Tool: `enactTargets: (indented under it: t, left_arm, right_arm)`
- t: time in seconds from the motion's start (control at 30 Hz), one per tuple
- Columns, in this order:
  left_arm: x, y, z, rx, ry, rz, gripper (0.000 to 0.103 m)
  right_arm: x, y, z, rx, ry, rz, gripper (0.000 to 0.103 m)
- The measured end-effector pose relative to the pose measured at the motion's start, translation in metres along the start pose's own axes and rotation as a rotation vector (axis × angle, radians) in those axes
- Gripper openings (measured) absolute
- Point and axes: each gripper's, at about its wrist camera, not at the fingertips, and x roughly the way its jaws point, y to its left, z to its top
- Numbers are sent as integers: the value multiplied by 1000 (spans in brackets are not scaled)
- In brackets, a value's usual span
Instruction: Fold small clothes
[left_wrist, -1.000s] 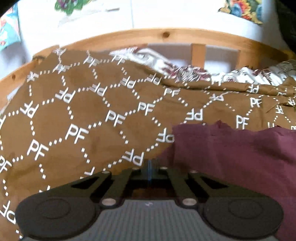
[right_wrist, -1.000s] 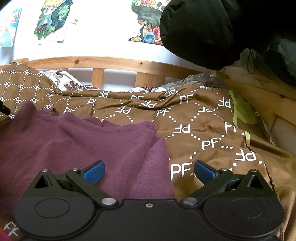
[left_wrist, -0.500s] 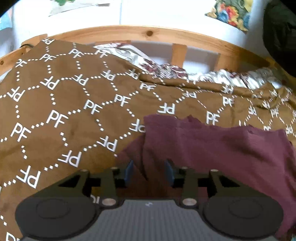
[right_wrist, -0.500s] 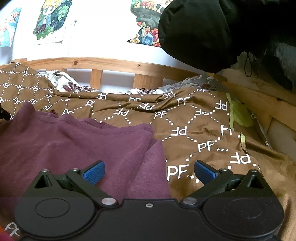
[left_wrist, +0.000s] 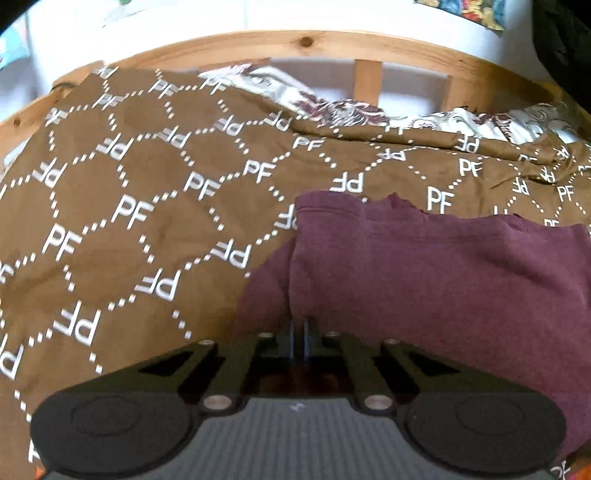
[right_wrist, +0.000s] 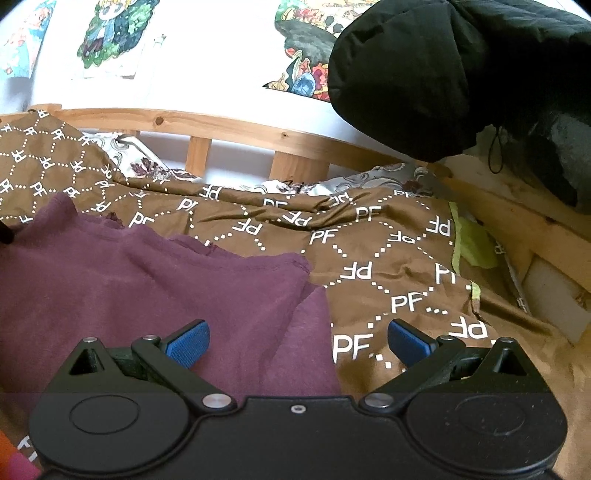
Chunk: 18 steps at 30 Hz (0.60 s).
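Dozens of white "PF" marks cover the brown blanket (left_wrist: 140, 206) on the wooden bed (left_wrist: 317, 44). On it lies the maroon garment (left_wrist: 436, 280), partly folded. Only the right view shows the black jacket (right_wrist: 443, 74) and wall posters (right_wrist: 110, 33). The right gripper (right_wrist: 297, 341) gapes wide over the garment's edge; the left gripper (left_wrist: 298, 341) is closed, pinching a maroon fold.

A home bedroom: a pine bed frame (right_wrist: 236, 127) with slats, a brown "PF"-patterned duvet (left_wrist: 140, 206) over a floral sheet (left_wrist: 332, 107), colourful cartoon posters (right_wrist: 110, 33) on the white wall, and a black jacket (right_wrist: 424, 74) hanging beside it.
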Motion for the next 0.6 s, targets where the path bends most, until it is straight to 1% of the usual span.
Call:
enactTargets:
  t: [0.03,0.1,0.13,0.2,0.23,0.27,0.3,0.33,0.4,0.47,0.5,0.53,0.6]
  left_arm:
    - [0,3,-2,-7,3,-6,4]
    - [1,6,-4,-2,5,-47,5]
    - [0,7,-5,5,6,-59,8]
    - [-6,7,-5,11,-4,-55,15]
    - [-9,7,-5,10,-9,-58,30]
    - [-12,7,-6,9,-11,-62,40]
    - [-16,8,-7,7,-20,-63,57]
    - [-22,9,-9,5,-38,-62,66]
    - [-35,13,-13,2,-72,-54,72]
    - [-49,19,-18,-5,-102,-53,85]
    - [-56,24,-22,-12,-121,-50,97]
    - [-63,28,-26,-20,-143,-45,103]
    - [-74,36,-36,-29,-180,-41,102]
  right_arm:
    - [-1,0,-1,3,9,-4,102]
    - [-1,1,-3,16,36,-1,102]
    - [-2,2,-5,23,51,0,102]
    - [-4,4,-8,30,66,2,102]
    - [-5,6,-10,30,69,4,102]
    - [-6,7,-10,27,69,5,102]
    - [-8,9,-10,22,66,5,102]
    - [-9,12,-9,16,60,5,102]
    - [-12,16,-6,10,41,6,102]
    - [-15,20,-3,7,19,14,102]
    - [-18,23,-1,4,7,19,102]
    - [-21,26,-1,0,-9,18,102]
    - [-27,33,0,1,-45,-11,102]
